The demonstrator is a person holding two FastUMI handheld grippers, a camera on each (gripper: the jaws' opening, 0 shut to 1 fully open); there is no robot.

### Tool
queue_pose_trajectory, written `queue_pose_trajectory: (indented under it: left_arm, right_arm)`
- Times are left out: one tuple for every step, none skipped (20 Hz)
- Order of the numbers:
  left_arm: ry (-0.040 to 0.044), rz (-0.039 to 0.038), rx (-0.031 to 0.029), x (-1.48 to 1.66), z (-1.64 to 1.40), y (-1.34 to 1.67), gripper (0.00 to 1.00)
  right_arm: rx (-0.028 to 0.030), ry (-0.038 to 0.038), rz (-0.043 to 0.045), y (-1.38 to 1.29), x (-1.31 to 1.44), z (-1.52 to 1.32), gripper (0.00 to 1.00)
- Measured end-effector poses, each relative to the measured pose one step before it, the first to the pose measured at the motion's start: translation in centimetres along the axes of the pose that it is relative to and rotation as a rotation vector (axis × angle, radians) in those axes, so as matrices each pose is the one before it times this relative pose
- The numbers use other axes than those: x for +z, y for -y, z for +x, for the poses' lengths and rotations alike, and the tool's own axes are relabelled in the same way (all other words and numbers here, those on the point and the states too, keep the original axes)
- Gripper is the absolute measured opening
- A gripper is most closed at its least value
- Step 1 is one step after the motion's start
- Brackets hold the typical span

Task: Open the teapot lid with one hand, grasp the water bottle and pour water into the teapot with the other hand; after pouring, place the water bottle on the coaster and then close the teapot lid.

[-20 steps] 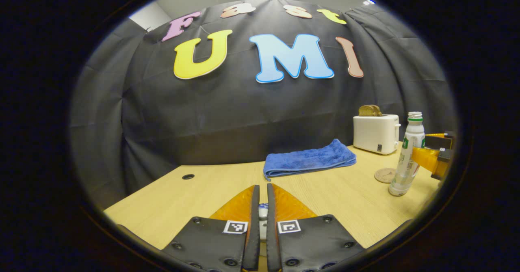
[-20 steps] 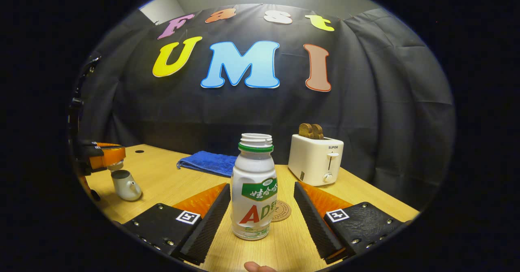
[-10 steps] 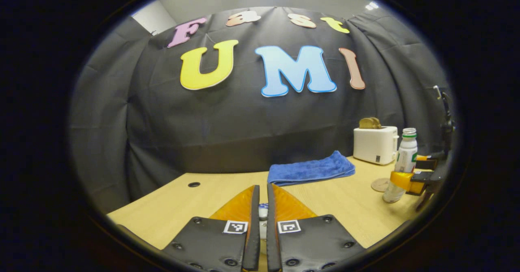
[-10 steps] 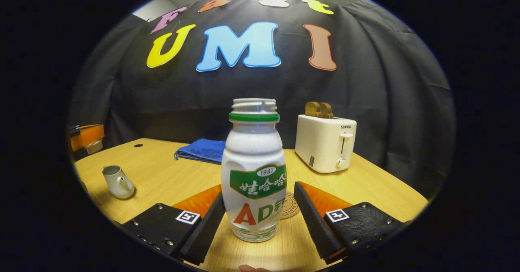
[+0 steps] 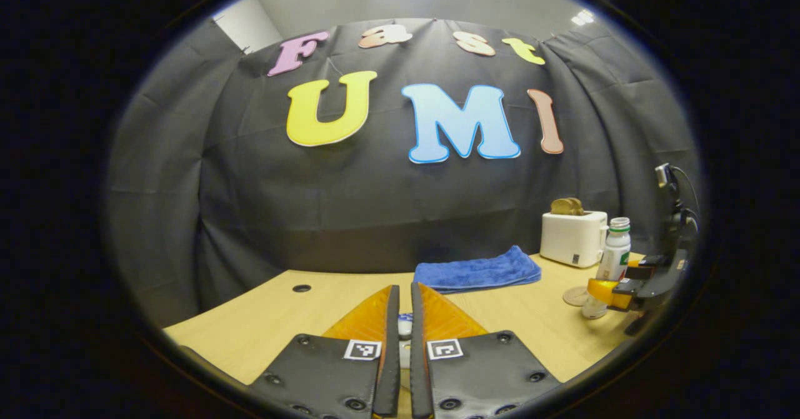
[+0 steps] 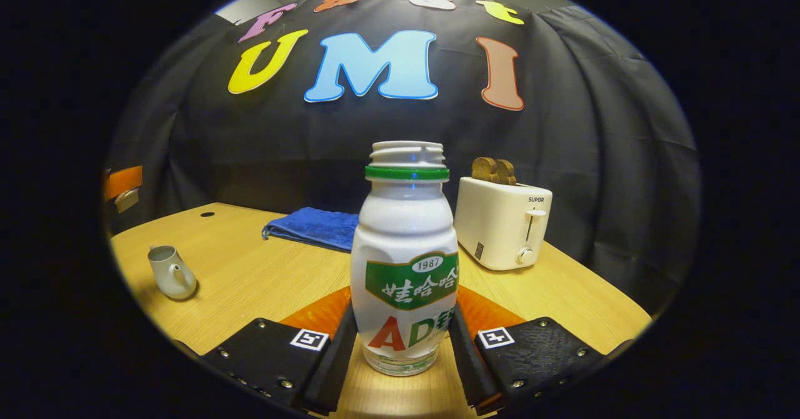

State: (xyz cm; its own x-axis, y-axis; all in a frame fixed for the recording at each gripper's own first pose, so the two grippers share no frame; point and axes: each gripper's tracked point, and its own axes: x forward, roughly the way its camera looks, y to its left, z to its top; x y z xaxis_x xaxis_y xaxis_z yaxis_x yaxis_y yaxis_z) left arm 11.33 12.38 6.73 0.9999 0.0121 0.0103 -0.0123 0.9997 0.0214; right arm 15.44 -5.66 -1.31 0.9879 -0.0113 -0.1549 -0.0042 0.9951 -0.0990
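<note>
Right gripper (image 6: 403, 353) clamped on uncapped water bottle (image 6: 405, 262), upright on table (image 6: 262, 281). Left gripper (image 5: 400, 334) pinches teapot lid (image 5: 405, 326) (held aloft). Lift bottle level, tilt slowly w/ mouth over open teapot (image 6: 170, 272).

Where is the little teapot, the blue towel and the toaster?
Small grey teapot (image 6: 170, 273), right gripper view, on its belly.
Folded blue towel (image 6: 315, 227), right gripper view, on its top.
White toaster (image 6: 500, 222), right gripper view, on its front wall.

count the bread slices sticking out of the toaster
2, side by side in the top of the white toaster at the back right of the table: left slice, right slice.
</note>
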Motion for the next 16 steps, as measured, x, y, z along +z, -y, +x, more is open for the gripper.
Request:
queue_pose_trajectory:
  left_arm:
    - [0.00279,-0.00568,0.00182,0.083,-0.204,-0.211,0.13]
    - [0.00021,-0.00201,0.00392,-0.043,-0.17,-0.256,0.13]
    - [-0.00063,-0.00009,-0.00193,0.005,-0.124,-0.039,0.13]
    - [0.00306,-0.00167,-0.00195,0.162,-0.217,-0.003,0.13]
    - [0.00102,-0.00316,-0.0044,0.194,-0.301,0.057,0.17]
    - [0.00383,-0.00659,-0.00632,0.205,-0.342,0.07,0.17]
    - [0.00481,-0.00748,-0.00473,0.279,-0.421,0.043,0.17]
    - [0.00346,-0.00805,-0.00532,0.093,-0.58,0.112,0.17]
    - [0.00378,-0.01108,-0.00354,0.098,-0.598,0.142,0.17]
    - [0.00082,-0.00933,-0.00626,-0.016,-0.643,0.295,0.17]
    - [0.00189,-0.00803,-0.00574,0.059,-0.675,0.236,0.17]
    - [0.00172,-0.00739,-0.00316,0.002,-0.853,0.17,0.17]
    - [0.00307,-0.00981,-0.00222,0.026,-0.777,0.094,0.17]
    - [0.00228,-0.01388,-0.00218,-0.116,-0.855,0.021,0.13]
    - [0.00151,-0.01379,-0.0003,-0.075,-0.882,0.066,0.17]
    - [0.00268,-0.01127,0.00694,-0.119,-0.895,-0.194,0.17]
  right_arm:
    - [0.00234,0.00033,-0.01955,-0.221,0.188,-0.156,0.72]
    - [0.00629,0.00483,-0.01808,-0.24,0.331,-0.278,0.72]
    - [0.00202,0.00868,-0.01613,-0.249,0.344,-0.259,0.72]
    - [0.00527,0.00191,-0.02122,-0.265,0.359,-0.213,0.72]
    - [0.00682,-0.00323,-0.02634,-0.493,0.124,-0.176,0.72]
    - [0.00662,-0.0047,-0.03013,-0.462,0.247,-0.22,0.72]
    - [0.00657,-0.00091,-0.02991,-0.474,0.383,-0.172,0.72]
    - [0.0056,0.00606,-0.02761,-0.469,0.469,-0.228,0.72]
    - [0.01023,0.00986,-0.02177,-0.688,0.575,-0.116,0.72]
    - [0.01014,0.00605,-0.02314,-0.613,0.458,-0.082,0.72]
    - [0.00723,0.00274,-0.02698,-0.598,0.177,0.07,0.72]
    - [0.00703,-0.00077,-0.02516,-0.486,0.343,0.123,0.72]
    - [0.00917,-0.00613,-0.02893,-0.648,0.115,0.113,0.72]
    - [0.00684,-0.00282,-0.02522,-0.573,0.279,0.077,0.72]
    - [0.0094,-0.0016,-0.02671,-0.574,0.273,0.072,0.72]
    - [0.00664,-0.00163,-0.02634,-0.583,0.25,0.099,0.72]
